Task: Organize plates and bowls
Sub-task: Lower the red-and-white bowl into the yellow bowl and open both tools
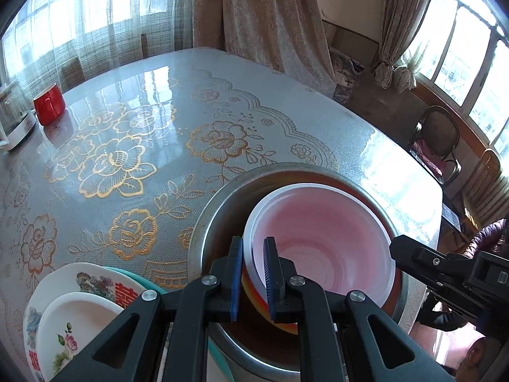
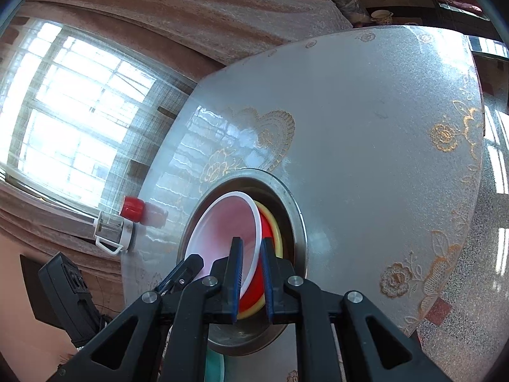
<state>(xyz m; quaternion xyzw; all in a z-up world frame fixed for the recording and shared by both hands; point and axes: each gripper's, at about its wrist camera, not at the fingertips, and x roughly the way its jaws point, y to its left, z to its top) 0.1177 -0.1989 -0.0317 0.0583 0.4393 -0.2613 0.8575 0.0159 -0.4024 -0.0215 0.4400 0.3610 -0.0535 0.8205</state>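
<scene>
Item: white bowl (image 1: 321, 238), translucent, pink-tinted inside. Location: nested in a red-and-yellow bowl (image 2: 254, 286), both tilted inside a large metal basin (image 1: 219, 222) on the near right part of the surface (image 1: 159, 111).

Left gripper (image 1: 253, 277): jaws closed on the near rim of the white bowl and the red-and-yellow bowl together, one blue pad outside, one inside.

Right gripper (image 2: 251, 278): jaws closed on the rims of the same two bowls at another point, pads on either side. In the left wrist view this gripper enters from the right edge, just beside the basin.

Plates: a stack at the near left, just beside the basin; small white plate with a pink flower (image 1: 73, 328) on top, larger white plate with red characters (image 1: 95, 281) beneath, teal plate (image 1: 140, 281) lowest.

Other: red mug (image 1: 49, 103) at the far left of the surface, next to a clear jar on a white base (image 2: 111, 232). Surface covered in a glossy cloth with gold flower print. Curtains (image 1: 264, 16) and windows behind; a chair (image 1: 439, 140) at far right.
</scene>
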